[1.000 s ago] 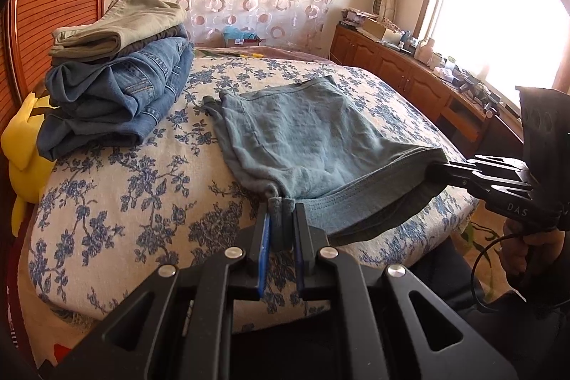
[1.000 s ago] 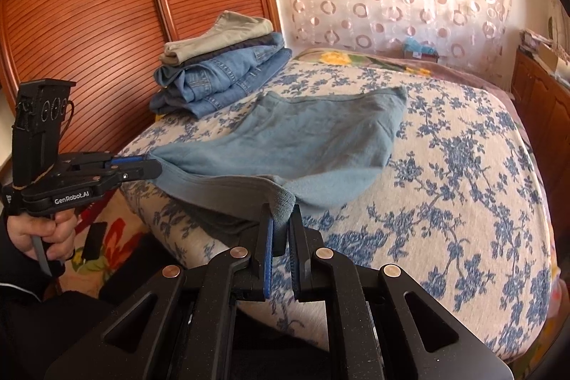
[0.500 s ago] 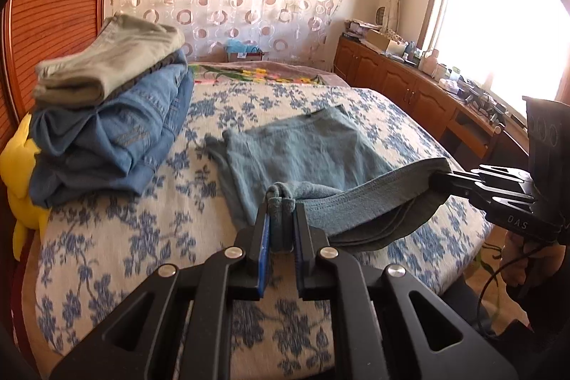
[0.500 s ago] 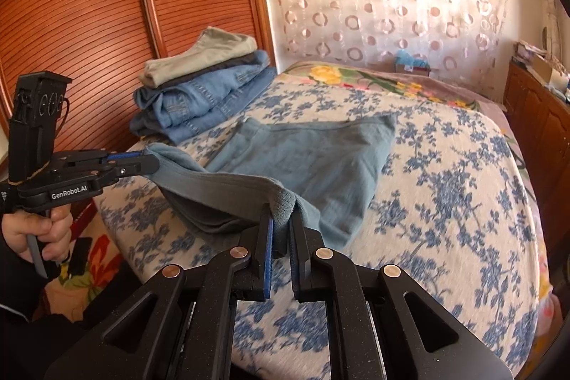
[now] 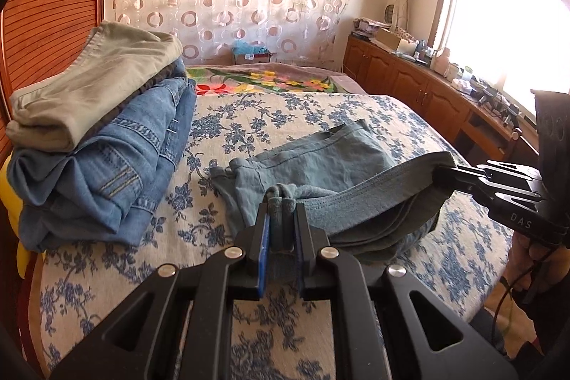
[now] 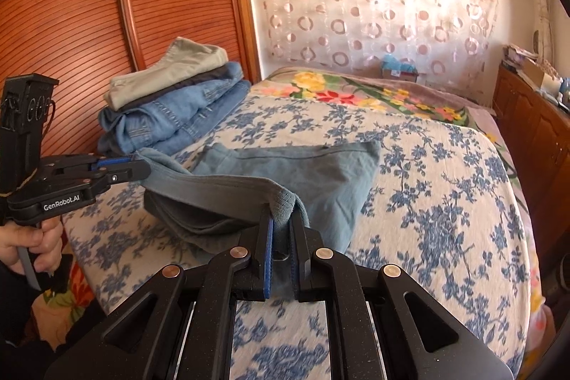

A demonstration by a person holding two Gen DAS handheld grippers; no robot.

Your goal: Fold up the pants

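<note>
L hand-held gripper (image 5: pixel 281 230) pinching pants (image 5: pixel 320 162) edge, R hand-held gripper (image 5: pixel 441 171) clamping other end, above bed (image 5: pixel 107 273)

Two tools (image 5: pixel 281 223) (image 6: pixel 281 230), one grey-blue pants (image 6: pixel 320 173), three folded garments (image 6: pixel 171 102), one cardboard box (image 6: pixel 399 72).

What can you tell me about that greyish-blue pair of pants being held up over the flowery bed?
The greyish-blue soft cotton-looking pants are partly folded. The far part lies flat on the blue-flowered bedspread; the near edge, a stitched band, is lifted and stretched between the two grippers. The left gripper is shut on one bunched corner, the right gripper on the other. Layers sag beneath the band. The pants lie apart from the folded stack of denim and khaki clothes beside them.
</note>
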